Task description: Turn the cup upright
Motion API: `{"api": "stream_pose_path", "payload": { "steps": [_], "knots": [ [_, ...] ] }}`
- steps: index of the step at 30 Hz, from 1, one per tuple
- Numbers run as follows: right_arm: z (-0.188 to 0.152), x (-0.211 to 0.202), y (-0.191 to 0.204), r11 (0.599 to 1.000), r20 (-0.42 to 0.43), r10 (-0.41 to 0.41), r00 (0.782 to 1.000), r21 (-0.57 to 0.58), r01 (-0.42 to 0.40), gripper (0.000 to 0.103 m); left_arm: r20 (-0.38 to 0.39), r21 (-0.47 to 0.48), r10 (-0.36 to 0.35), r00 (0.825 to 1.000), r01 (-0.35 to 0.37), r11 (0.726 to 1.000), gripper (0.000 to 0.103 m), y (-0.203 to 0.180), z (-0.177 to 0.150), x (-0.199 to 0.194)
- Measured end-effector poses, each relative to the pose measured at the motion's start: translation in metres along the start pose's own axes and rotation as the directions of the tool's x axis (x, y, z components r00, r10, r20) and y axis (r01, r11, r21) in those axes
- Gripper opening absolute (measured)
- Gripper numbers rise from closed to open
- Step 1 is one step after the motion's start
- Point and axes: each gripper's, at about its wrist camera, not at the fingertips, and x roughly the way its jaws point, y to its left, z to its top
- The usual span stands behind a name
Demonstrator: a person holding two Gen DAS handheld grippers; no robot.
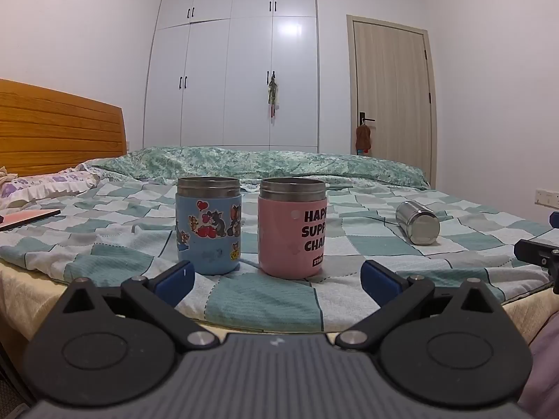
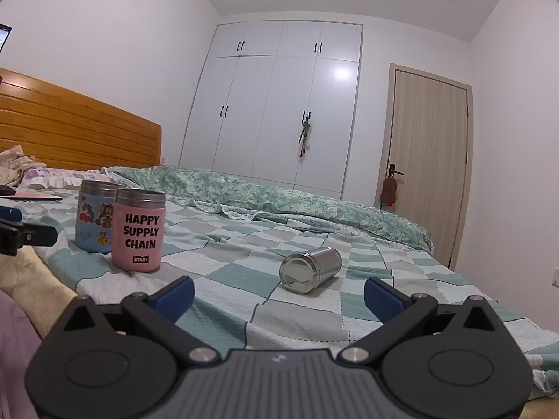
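Note:
A bare steel cup [image 2: 310,269] lies on its side on the checked bedsheet, its flat end toward the right wrist camera; it also shows in the left wrist view [image 1: 418,222] at the right. My right gripper [image 2: 277,296] is open and empty, just short of the steel cup, which sits between and beyond the blue fingertips [image 2: 384,298]. My left gripper [image 1: 276,279] is open and empty, in front of two upright cups: a blue cartoon cup [image 1: 208,225] and a pink "HAPPY SUPPLY CHAIN" cup [image 1: 292,227], also seen in the right wrist view [image 2: 138,230].
The bed's near edge [image 1: 265,328] runs just under the left gripper. A rolled green quilt [image 2: 279,199] lies along the far side. A wooden headboard [image 1: 59,129] and pillow are at the left, with a flat pink book [image 1: 28,217]. A wardrobe and door stand behind.

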Motion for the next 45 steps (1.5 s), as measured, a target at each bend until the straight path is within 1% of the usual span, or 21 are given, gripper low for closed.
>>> {"api": "stream_pose_path", "payload": {
  "steps": [6,45],
  "knots": [
    [-0.0003,-0.0005,-0.0004,1.000,0.012,-0.002,1.000,0.004,0.002,0.103,0.004,0.000,-0.001,1.000,0.001,1.000,0.103,-0.0012,0.0000,-0.0013],
    [-0.0006,-0.0015,0.0007,1.000,0.014,-0.002,1.000,0.001,0.002,0.103,0.007,-0.004,-0.001,1.000,0.001,1.000,0.103,-0.0007,0.0000,-0.0017]
  ]
}}
